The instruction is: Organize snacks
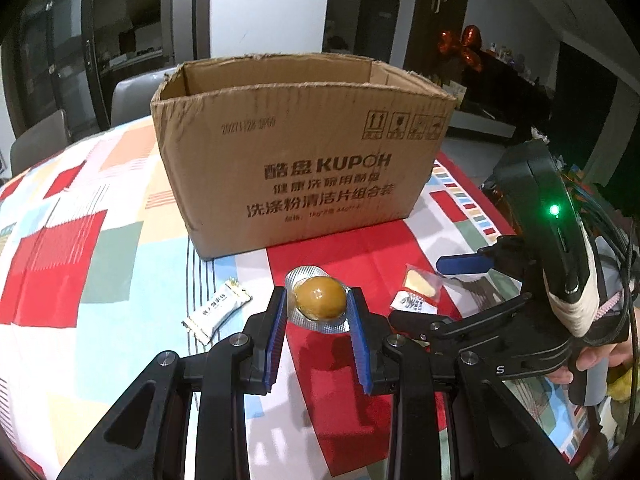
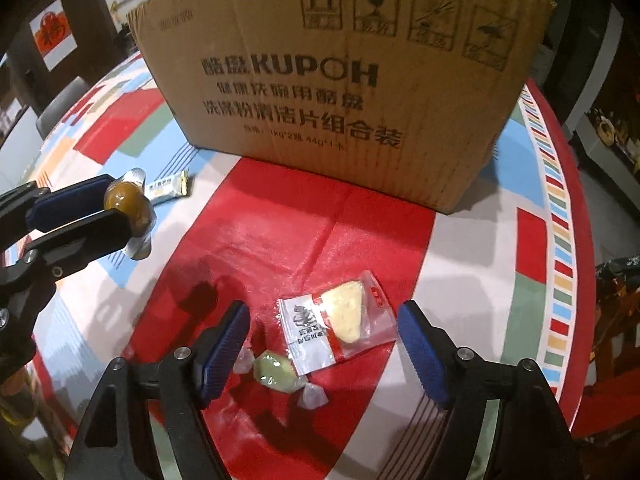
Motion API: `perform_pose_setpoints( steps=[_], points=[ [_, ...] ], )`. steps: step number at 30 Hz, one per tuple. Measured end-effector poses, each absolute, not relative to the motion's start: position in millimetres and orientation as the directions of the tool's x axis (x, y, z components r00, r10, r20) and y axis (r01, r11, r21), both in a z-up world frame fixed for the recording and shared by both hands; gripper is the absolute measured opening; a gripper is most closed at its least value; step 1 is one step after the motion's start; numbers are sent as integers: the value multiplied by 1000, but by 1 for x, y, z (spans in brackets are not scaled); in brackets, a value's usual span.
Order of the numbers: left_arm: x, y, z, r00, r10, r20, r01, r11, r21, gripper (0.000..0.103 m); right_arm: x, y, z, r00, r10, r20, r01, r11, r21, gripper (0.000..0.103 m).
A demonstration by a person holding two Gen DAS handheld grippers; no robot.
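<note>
**A:** Two views, left wrist first. What does my left gripper have?

**B:** Its blue pads sit against both sides of the packed egg, a brown egg in a silvery blister tray. I read that as clamped on it. The cardboard box stands open-topped straight ahead of the fingers. A white snack bar lies just to the left of the left finger. The cake packet lies to the right, near my right gripper.

**A:** And the right wrist view?

**B:** My right gripper is spread wide, holding nothing. The cake packet lies on the tablecloth between its fingers, apart from both pads. A green wrapped candy lies just beside the left finger, touching the packet's near corner. The left gripper shows far to the left, closed on the egg; whether it is off the cloth I cannot tell.

**A:** Which step is in hand?

**B:** In my judgement, the egg is being taken for the box, whose wall rises ahead. Next, the left must carry it over the torn rim and release. The right must come down and close on the packet without catching the candy.
</note>
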State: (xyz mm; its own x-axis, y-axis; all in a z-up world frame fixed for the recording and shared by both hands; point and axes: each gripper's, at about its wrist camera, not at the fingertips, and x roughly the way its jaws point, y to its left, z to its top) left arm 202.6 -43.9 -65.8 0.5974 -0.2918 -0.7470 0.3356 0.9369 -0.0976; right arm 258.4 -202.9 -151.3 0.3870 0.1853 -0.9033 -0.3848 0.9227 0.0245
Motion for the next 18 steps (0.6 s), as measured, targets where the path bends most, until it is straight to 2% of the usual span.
perform_pose_setpoints(
  steps=[6,12,18],
  points=[
    [206,-42,-72,587,-298,-753,329,937,-114,30,259,-202,-160,385,160,-909,-372,928,6,76],
    [207,-42,-74,585,-301,-753,330,937,-118,30,256,-203,-160,407,134,-903,-367,930,-28,61],
    [206,-45,-73,586,-302,-752,334,935,-116,30,249,-210,-160,415,142,-899,-361,932,-19,56]
  ],
)
